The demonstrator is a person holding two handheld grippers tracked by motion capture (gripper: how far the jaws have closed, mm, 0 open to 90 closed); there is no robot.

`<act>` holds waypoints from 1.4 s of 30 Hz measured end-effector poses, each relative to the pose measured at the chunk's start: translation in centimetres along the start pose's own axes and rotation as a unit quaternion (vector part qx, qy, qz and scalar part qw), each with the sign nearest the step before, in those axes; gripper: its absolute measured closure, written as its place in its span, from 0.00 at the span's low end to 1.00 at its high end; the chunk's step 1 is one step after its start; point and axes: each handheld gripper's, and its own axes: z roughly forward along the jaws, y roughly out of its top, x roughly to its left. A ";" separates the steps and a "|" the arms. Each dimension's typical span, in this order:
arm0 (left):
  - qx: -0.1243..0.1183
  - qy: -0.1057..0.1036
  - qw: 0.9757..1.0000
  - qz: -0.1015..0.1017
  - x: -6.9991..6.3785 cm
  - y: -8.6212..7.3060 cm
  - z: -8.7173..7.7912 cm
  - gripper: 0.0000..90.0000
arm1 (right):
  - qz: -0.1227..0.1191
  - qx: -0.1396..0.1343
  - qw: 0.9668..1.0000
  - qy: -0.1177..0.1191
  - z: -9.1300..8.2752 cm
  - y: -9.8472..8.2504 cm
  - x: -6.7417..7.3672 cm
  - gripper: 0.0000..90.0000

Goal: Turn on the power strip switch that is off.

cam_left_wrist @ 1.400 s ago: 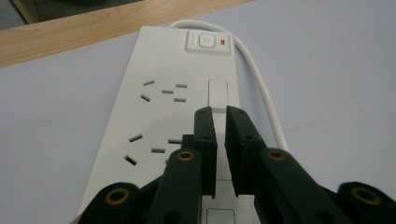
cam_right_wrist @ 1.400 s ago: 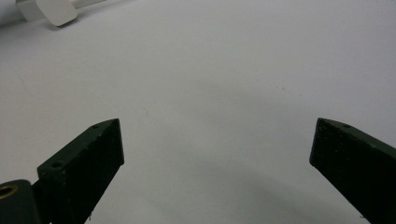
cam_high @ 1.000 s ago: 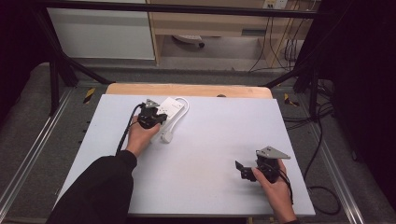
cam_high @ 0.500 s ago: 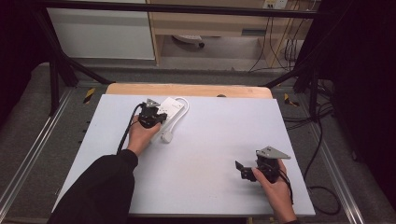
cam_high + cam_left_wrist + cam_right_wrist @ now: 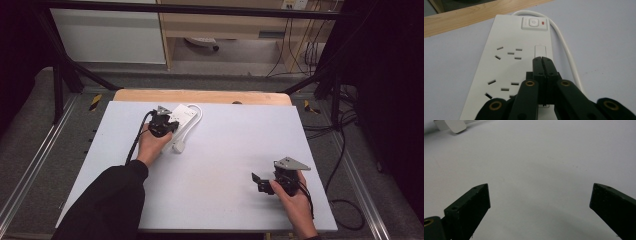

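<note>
While the left gripper hovers over the white power strip, its two black jaws are pressed together with nothing between them. Their tips point at the small white rectangle just below the switch, which has a red mark beside it; whether they touch the surface, I cannot tell. In the high view the power strip lies at the far left part of the white table, near the wooden edge, and its white cable curls beside it. The left gripper is just over the strip. The right gripper rests near the right front corner, well apart from the strip, and its jaws stand wide apart over bare table.
</note>
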 end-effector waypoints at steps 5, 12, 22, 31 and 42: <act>-0.001 0.001 1.000 0.005 0.0 0.0 0.0 1.00 | -0.001 0.001 1.000 0.000 0.0 0.0 0.0 0.04; 0.000 -0.004 1.000 0.002 0.1 0.0 0.0 1.00 | 0.000 0.001 1.000 0.001 0.0 0.0 0.0 0.04; 0.002 -0.006 1.000 -0.002 0.2 -0.1 0.3 1.00 | 0.000 0.002 1.000 0.001 0.0 0.0 0.0 0.04; 0.001 -0.008 1.000 -0.001 0.2 -0.2 0.3 1.00 | 0.000 0.001 1.000 0.001 0.0 0.0 0.0 0.04; -0.004 -0.007 1.000 -0.007 0.2 -0.2 0.4 1.00 | 0.000 0.001 1.000 0.002 0.0 0.0 0.0 0.04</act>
